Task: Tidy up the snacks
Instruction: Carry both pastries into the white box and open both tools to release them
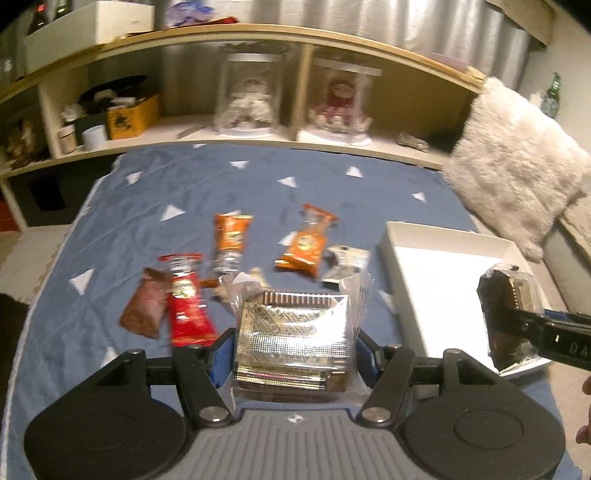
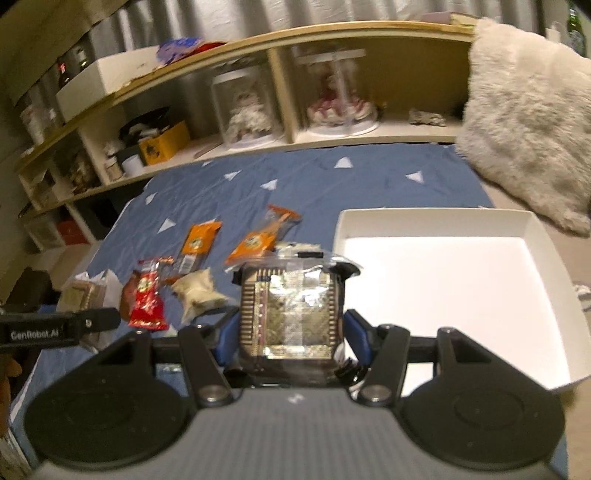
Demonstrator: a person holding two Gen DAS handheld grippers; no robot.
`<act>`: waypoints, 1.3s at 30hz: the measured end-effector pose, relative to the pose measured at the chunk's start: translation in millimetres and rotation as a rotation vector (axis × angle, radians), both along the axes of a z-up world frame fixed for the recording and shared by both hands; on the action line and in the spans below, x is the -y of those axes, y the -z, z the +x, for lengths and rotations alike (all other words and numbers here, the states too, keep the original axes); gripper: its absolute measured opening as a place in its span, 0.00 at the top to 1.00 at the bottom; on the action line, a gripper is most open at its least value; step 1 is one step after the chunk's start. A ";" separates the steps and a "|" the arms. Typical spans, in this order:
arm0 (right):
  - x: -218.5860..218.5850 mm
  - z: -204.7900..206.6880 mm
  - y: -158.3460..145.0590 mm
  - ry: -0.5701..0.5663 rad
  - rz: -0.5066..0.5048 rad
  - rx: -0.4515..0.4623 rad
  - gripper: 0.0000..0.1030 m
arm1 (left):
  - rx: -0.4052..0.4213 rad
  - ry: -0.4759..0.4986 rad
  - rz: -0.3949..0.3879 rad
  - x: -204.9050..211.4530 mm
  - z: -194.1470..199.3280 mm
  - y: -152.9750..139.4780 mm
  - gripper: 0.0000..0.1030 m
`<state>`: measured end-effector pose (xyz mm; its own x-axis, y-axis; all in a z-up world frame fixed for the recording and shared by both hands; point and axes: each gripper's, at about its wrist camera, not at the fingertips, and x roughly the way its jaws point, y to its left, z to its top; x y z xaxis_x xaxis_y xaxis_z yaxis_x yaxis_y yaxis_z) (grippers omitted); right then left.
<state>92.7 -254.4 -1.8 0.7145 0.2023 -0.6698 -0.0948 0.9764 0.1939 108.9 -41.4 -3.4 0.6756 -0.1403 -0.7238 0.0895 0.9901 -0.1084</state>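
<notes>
— What stands behind the blue bedspread point(image 1: 229, 192) with white triangles?

— A long wooden shelf unit point(image 1: 236, 33), cubbies open toward the bed. Two clear display domes point(image 1: 248, 99) sit inside, a yellow box point(image 1: 131, 116) left of them.

— And right of the shelf?

— A shaggy cream pillow point(image 2: 528, 122). Grey curtains point(image 1: 388, 22) hang above, under dim warm light.

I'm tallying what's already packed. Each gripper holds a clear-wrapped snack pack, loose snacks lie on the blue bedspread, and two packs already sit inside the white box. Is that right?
Not quite: the white box is empty, as the right wrist view shows. The rest holds: the left gripper and the right gripper each clamp a clear-wrapped snack pack, and loose snacks like the red packet lie on the blue bedspread.
</notes>
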 end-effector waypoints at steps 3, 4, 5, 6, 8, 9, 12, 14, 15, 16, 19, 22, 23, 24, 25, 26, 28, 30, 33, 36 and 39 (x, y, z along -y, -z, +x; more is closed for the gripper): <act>18.5 -2.3 -3.8 0.030 0.006 -0.002 0.37 | 0.002 0.035 -0.002 25.1 2.2 -1.0 0.37; 23.7 -3.9 -4.5 0.036 0.002 -0.001 0.37 | 0.002 0.047 -0.003 34.2 3.8 -0.8 0.37; 30.2 -5.7 -5.2 0.044 -0.005 0.000 0.37 | 0.001 0.057 -0.004 43.3 5.7 0.1 0.37; 35.0 -7.3 -5.4 0.052 -0.010 0.001 0.37 | -0.002 0.067 -0.006 51.7 6.9 1.3 0.37; 46.6 -9.2 -4.1 0.072 -0.016 0.002 0.37 | -0.013 0.084 -0.016 67.2 9.8 5.3 0.37; 51.6 -10.2 -3.0 0.078 -0.018 0.005 0.37 | -0.021 0.095 -0.022 75.6 11.4 8.0 0.37; 67.8 -15.3 2.8 0.111 -0.003 0.011 0.37 | -0.042 0.120 -0.029 97.9 17.1 16.3 0.37; 77.9 -15.1 7.0 0.133 -0.002 0.007 0.37 | -0.051 0.135 -0.026 111.5 22.0 22.2 0.37; 82.6 -14.8 9.0 0.144 -0.010 0.005 0.37 | -0.057 0.141 -0.026 117.2 24.1 24.7 0.36; 84.1 -13.7 9.8 0.153 -0.019 0.004 0.37 | -0.063 0.146 -0.027 122.1 26.3 27.7 0.36; 92.6 -9.5 14.3 0.164 -0.052 -0.005 0.37 | -0.086 0.156 -0.038 137.4 36.4 36.5 0.37; 101.8 -0.5 21.0 0.173 -0.069 -0.026 0.37 | -0.118 0.167 -0.062 149.8 46.7 45.5 0.36; 104.7 1.6 23.9 0.179 -0.077 -0.038 0.37 | -0.132 0.171 -0.073 153.9 50.6 49.4 0.36; 107.4 4.5 26.9 0.186 -0.083 -0.050 0.37 | -0.146 0.173 -0.083 156.4 53.7 52.7 0.36; 110.4 6.2 29.2 0.193 -0.087 -0.060 0.37 | -0.161 0.174 -0.093 159.6 57.4 56.8 0.36; 113.6 9.1 32.6 0.201 -0.088 -0.072 0.37 | -0.175 0.175 -0.102 161.8 60.1 60.4 0.36; 118.8 14.6 38.7 0.208 -0.090 -0.095 0.37 | -0.204 0.175 -0.121 166.7 65.5 68.5 0.36; 123.2 18.6 43.7 0.211 -0.096 -0.113 0.37 | -0.231 0.170 -0.138 170.8 70.6 75.7 0.36; 130.8 30.1 51.1 0.217 -0.101 -0.135 0.37 | -0.263 0.159 -0.167 174.8 77.5 83.7 0.36; 134.8 35.7 55.6 0.216 -0.104 -0.156 0.37 | -0.273 0.153 -0.173 179.9 84.4 88.1 0.36; 138.5 40.9 59.8 0.212 -0.104 -0.171 0.37 | -0.281 0.148 -0.182 184.0 91.3 90.6 0.36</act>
